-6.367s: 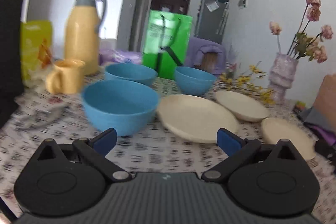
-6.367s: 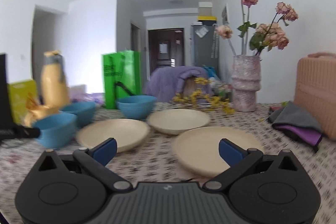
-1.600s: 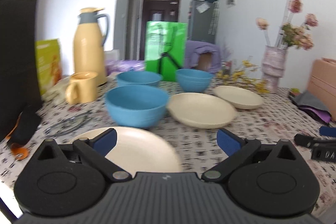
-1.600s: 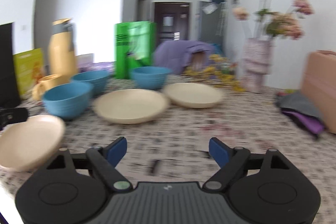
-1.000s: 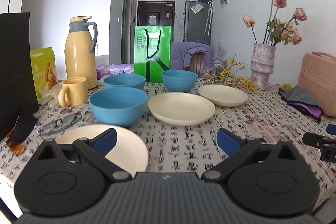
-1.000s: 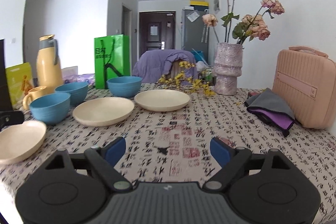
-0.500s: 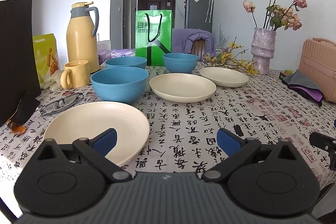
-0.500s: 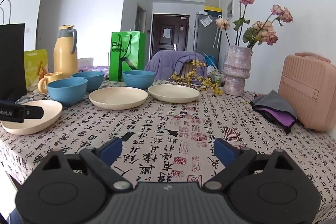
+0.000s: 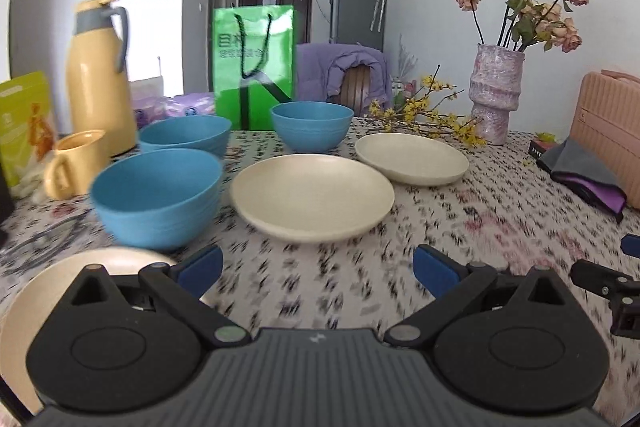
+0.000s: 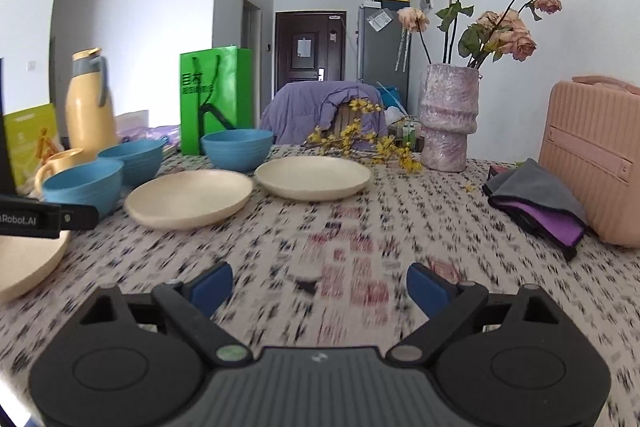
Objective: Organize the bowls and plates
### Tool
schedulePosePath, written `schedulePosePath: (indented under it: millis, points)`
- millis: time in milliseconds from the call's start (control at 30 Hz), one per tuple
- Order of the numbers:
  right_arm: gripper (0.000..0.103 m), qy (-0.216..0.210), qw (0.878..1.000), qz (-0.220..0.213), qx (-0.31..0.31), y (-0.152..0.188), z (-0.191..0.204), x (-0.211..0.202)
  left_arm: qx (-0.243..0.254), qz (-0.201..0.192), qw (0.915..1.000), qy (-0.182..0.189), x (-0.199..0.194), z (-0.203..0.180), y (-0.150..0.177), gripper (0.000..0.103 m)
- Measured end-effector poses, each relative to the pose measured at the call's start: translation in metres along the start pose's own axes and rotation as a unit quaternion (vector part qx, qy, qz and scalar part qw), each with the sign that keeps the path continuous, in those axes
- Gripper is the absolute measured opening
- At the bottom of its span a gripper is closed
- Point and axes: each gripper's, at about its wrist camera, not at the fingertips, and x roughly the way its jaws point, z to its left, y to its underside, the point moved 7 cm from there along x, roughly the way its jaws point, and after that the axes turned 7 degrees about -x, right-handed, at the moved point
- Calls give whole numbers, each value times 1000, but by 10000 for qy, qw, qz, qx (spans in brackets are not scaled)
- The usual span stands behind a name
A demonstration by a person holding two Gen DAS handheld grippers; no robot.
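Three cream plates lie on the patterned tablecloth: a near plate [image 9: 48, 279] at my left gripper's left finger, a middle plate [image 9: 312, 197] and a far plate [image 9: 412, 159]. Three blue bowls stand left of them: a near bowl [image 9: 156, 197], a back-left bowl [image 9: 184, 135] and a back bowl [image 9: 312, 125]. My left gripper [image 9: 318, 265] is open and empty, low over the cloth in front of the middle plate. My right gripper [image 10: 318, 285] is open and empty over bare cloth, right of the plates [image 10: 188, 199].
A yellow thermos [image 9: 100, 79], a yellow mug [image 9: 74, 163] and a green bag [image 9: 254, 67] stand at the back left. A vase of flowers [image 9: 496, 93] stands back right, with a pink case [image 10: 592, 163] and folded cloth [image 10: 536, 203] at the right.
My left gripper has moved forward toward the middle plate, so the near plate now sits lower left under its left finger. My right gripper has also moved forward and lower over the cloth.
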Motion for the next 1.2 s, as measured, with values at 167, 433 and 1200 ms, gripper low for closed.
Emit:
schedulePosePath:
  millis: [167, 433, 1200]
  points:
    - [93, 31, 10000, 35, 22, -31, -21, 49, 235, -31, 9995, 184, 44, -19, -31, 103]
    - [92, -136, 9991, 387, 55, -71, -45, 144, 361, 126, 9985, 401, 130, -45, -78, 103]
    - [15, 37, 9866, 1351, 912, -68, -81, 343, -147, 1493, 9887, -52, 328, -67, -83, 29]
